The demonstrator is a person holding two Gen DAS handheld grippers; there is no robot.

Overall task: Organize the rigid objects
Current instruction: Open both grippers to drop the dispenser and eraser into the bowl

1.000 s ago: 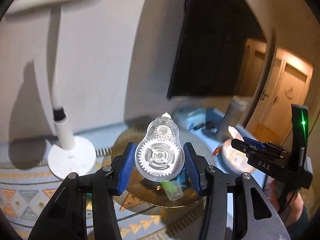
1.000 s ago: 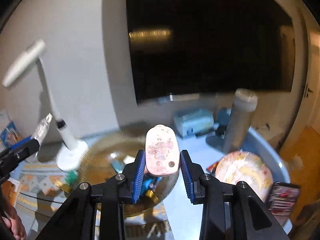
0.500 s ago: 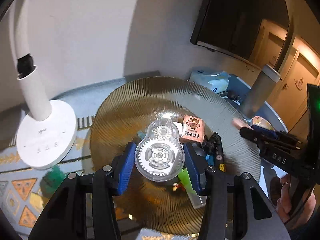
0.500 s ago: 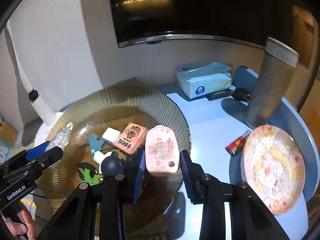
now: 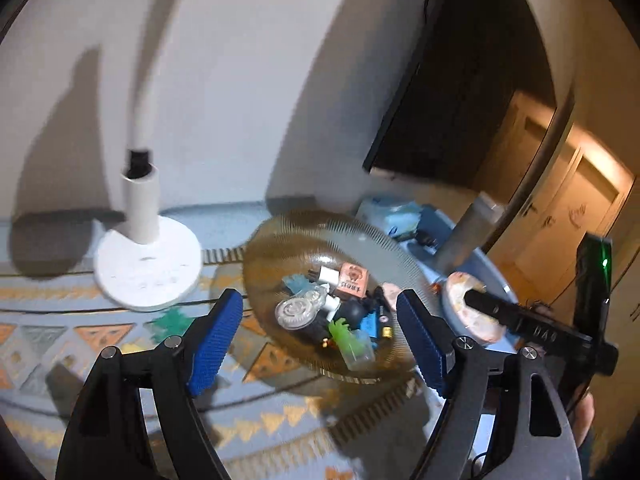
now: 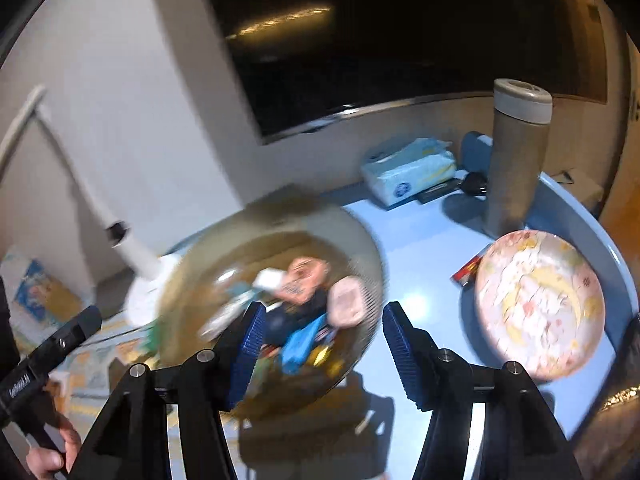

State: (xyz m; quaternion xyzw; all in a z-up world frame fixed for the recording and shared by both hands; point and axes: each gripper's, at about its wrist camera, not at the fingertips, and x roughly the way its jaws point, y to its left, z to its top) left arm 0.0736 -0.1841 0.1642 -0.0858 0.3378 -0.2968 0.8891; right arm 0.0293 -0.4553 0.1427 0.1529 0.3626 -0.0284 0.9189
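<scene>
Opening both my left gripper (image 5: pixel 320 334) and right gripper (image 6: pixel 320 340) with nothing between the jaws, I see the clear geared tape dispenser (image 5: pixel 298 308) and pink oval case (image 6: pixel 346 300) lying inside the amber ribbed glass bowl (image 5: pixel 280 236) among other sorted trinkets, little apparently remaining.

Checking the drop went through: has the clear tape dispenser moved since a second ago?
Yes. The tape dispenser has left the opening left gripper and now lies in the amber dish, beside the orange box.

clear geared tape dispenser (image 5: pixel 298 310) and pink case (image 6: pixel 346 301) lying in amber dish (image 5: pixel 280 236)
</scene>
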